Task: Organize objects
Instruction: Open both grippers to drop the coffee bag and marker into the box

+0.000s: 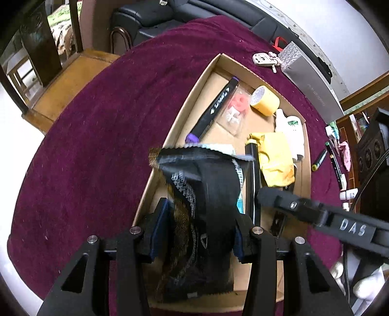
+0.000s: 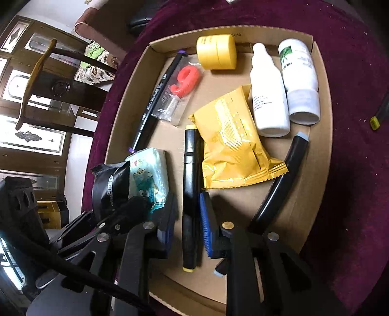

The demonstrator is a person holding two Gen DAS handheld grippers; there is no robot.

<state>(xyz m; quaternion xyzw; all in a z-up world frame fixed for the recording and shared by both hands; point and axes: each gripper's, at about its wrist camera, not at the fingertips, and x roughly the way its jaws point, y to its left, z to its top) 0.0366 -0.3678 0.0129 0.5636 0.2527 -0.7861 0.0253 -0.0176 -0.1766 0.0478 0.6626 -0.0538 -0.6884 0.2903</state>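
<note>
A shallow cardboard box (image 1: 194,80) (image 2: 126,102) lies on a maroon cloth. My left gripper (image 1: 197,233) is shut on a black foil packet (image 1: 204,194), holding it over the box's near left part; the packet also shows in the right wrist view (image 2: 109,184). My right gripper (image 2: 187,226) is open, its blue pads on either side of a black marker with yellow caps (image 2: 190,194) lying in the box. The box also holds a yellow packet (image 2: 231,143), two white bottles (image 2: 268,92), yellow tape (image 2: 216,52), a purple-capped marker (image 2: 155,97) and a tissue pack (image 2: 150,175).
On the cloth right of the box lie markers (image 1: 319,159), keys (image 1: 263,59) and a grey box (image 1: 308,82). A dark sofa (image 1: 155,17) stands beyond the table, a wooden chair (image 2: 48,80) at the left.
</note>
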